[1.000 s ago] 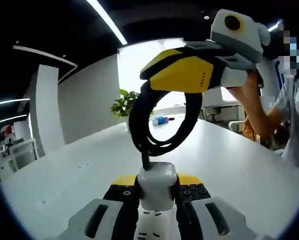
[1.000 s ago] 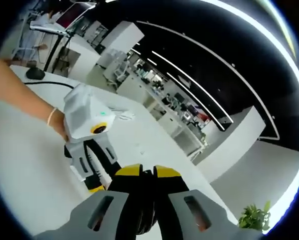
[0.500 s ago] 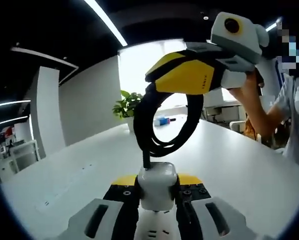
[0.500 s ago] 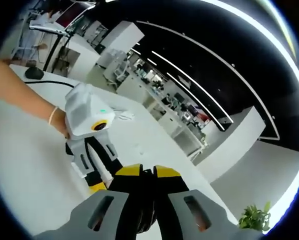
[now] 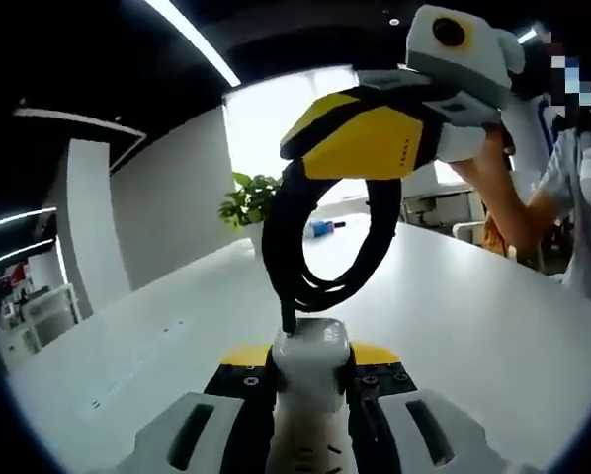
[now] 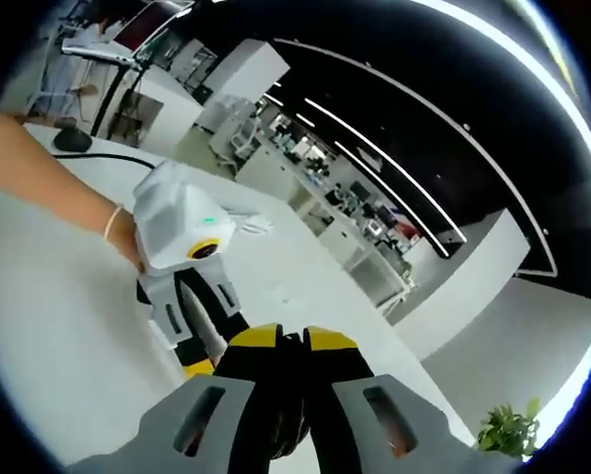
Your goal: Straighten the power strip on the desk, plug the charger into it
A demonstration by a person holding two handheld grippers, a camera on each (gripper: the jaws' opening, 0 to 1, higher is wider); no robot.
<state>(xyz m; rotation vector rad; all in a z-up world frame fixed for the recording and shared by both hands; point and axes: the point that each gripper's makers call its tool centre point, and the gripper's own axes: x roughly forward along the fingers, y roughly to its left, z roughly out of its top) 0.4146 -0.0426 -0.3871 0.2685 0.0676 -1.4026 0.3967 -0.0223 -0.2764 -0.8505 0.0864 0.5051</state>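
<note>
My left gripper (image 5: 310,370) clamps the white charger (image 5: 310,357) between its fingers, raised above the white table (image 5: 473,326). My right gripper (image 5: 375,143) pinches the charger's coiled black cable (image 5: 320,247) higher up. I judge I am carrying the charger; next I must find the power strip and line up the plug.

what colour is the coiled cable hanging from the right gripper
Black. The coiled cable shows best in the left gripper view, looped above the white charger block.

potted plant (image 5: 244,202), ceiling light strips (image 6: 375,123)
</note>
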